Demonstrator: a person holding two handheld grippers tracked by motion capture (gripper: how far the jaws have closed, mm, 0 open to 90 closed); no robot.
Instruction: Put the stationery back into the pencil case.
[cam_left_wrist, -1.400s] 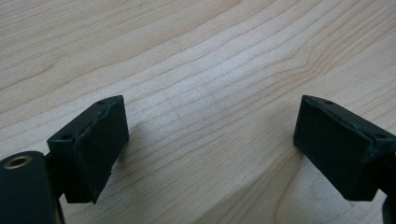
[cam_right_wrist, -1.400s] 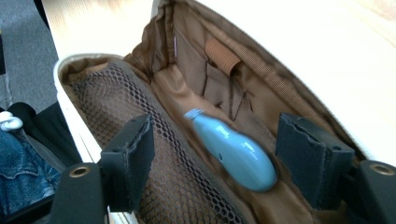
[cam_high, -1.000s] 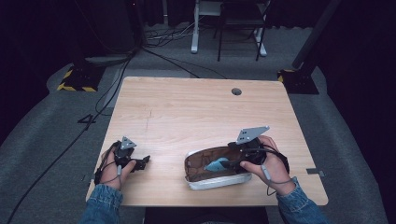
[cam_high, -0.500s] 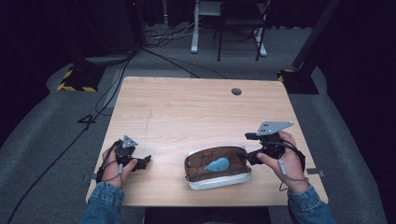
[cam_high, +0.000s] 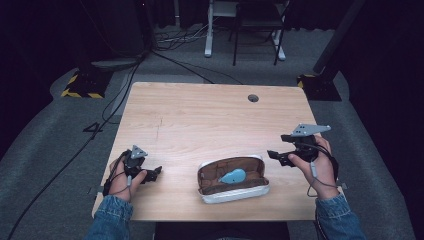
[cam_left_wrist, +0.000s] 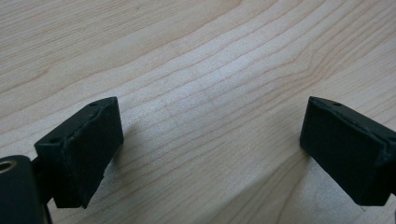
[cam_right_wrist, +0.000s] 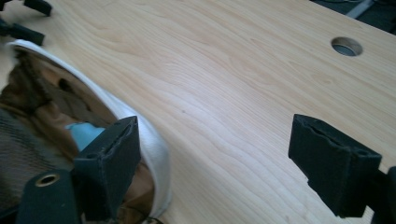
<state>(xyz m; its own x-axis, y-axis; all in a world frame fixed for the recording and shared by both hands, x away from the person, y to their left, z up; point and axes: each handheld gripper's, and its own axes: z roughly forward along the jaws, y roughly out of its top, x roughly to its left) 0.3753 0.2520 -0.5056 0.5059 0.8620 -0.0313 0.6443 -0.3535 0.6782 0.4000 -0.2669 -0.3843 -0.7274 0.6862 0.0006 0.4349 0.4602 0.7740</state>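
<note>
A white case (cam_high: 235, 196) with brown lining lies open near the table's front edge, and a light blue object (cam_high: 233, 176) rests inside it. My right gripper (cam_high: 274, 156) hovers just right of the case, apart from it. Its jaws have just been opening and stand open with nothing between them. In the right gripper view the gripper (cam_right_wrist: 233, 163) is over bare wood, with the case's white rim (cam_right_wrist: 144, 128) and the blue object (cam_right_wrist: 83, 133) beside its left jaw. My left gripper (cam_high: 155, 172) rests open on the table left of the case, and the left gripper (cam_left_wrist: 210, 149) has bare wood between its jaws.
The wooden table (cam_high: 210, 120) has a round cable hole (cam_high: 253, 98) at its back right, which is also the hole (cam_right_wrist: 346, 46) in the right gripper view. Cables, a chair base and stands sit on the dark floor beyond the table.
My right hand has moved to the right, off the case's right end, and now stands apart from it. The left hand and the case have stayed put.
</note>
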